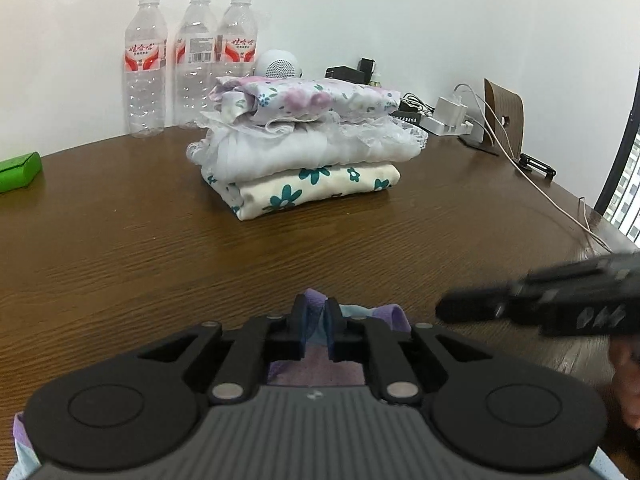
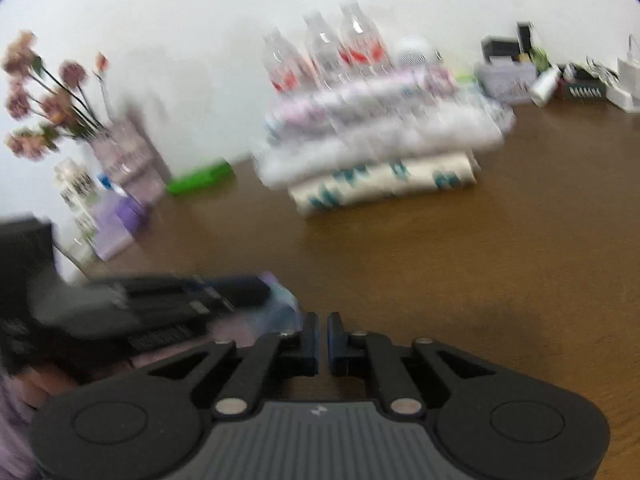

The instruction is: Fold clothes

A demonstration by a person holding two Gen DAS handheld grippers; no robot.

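A purple and pale blue garment lies at the near edge of the brown table, mostly hidden under my left gripper, which is shut on a raised fold of it. The same garment shows in the blurred right wrist view beside the left gripper's fingers. My right gripper hovers just right of the garment, its pads nearly touching with nothing between them; it appears as a dark blur in the left wrist view. A stack of three folded clothes sits mid-table.
Three water bottles and a white speaker stand behind the stack by the wall. A green case lies far left. A charger with cables and a wooden stand sit at the right. Flowers in a vase stand far left.
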